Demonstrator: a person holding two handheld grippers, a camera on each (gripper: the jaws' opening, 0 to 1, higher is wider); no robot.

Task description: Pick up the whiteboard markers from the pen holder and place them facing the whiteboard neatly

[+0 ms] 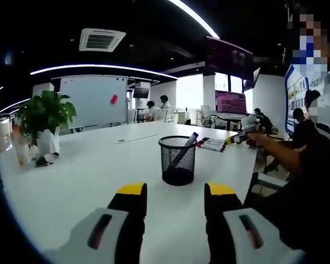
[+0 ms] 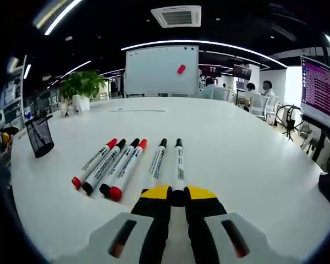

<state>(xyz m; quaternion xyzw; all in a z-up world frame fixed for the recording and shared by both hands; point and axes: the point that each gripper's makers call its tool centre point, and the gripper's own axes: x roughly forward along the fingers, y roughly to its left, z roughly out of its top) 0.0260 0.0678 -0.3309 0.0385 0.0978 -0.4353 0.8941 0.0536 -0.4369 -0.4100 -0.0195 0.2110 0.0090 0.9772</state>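
Note:
A black mesh pen holder point(image 1: 177, 159) stands on the white table point(image 1: 71, 181) just beyond my open left gripper point(image 1: 176, 192); one marker point(image 1: 185, 148) leans inside it. Further right lie several markers point(image 1: 212, 144), with my right gripper point(image 1: 239, 137) over them on a person's arm. In the right gripper view, several red- and black-capped markers point(image 2: 118, 165) lie side by side, tips toward the whiteboard point(image 2: 161, 69). My right gripper point(image 2: 177, 195) is shut on the rear end of the rightmost black-capped marker point(image 2: 179, 162), which lies in the row. The pen holder point(image 2: 39, 135) stands far left.
A potted plant point(image 1: 44, 113) stands at the table's left side, with small items beside it. The whiteboard point(image 1: 93, 102) carries a red magnet point(image 2: 181, 69). Monitors point(image 2: 322, 88) and chairs line the right side. People sit at desks in the background.

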